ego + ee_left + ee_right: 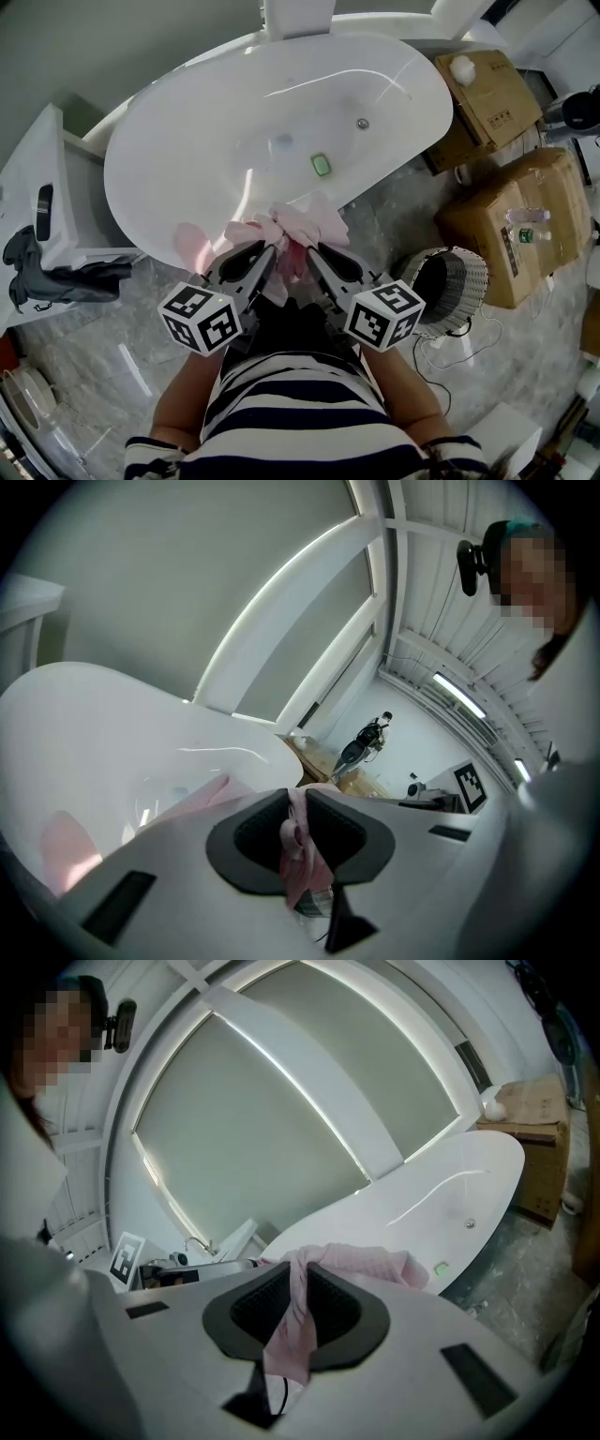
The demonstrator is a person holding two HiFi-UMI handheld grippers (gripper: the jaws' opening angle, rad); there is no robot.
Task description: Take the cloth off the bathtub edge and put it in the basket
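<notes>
A pink cloth (pixel 298 228) lies bunched over the near rim of the white bathtub (pixel 187 141). My left gripper (pixel 270 251) is shut on a fold of the cloth (pixel 298 841), which hangs down between its dark pads. My right gripper (pixel 312 253) is shut on another fold of the cloth (pixel 298 1309), and more cloth spreads beyond its jaws. Both grippers sit side by side at the tub's near edge. The wicker basket (pixel 448 281) stands on the floor to the right of the grippers.
Cardboard boxes (pixel 520 216) stand to the right of the tub and behind the basket. A small green object (pixel 322 165) and the drain (pixel 362 123) are inside the tub. A white unit (pixel 42 206) with dark items stands at the left. Cables trail on the marble floor (pixel 469 375).
</notes>
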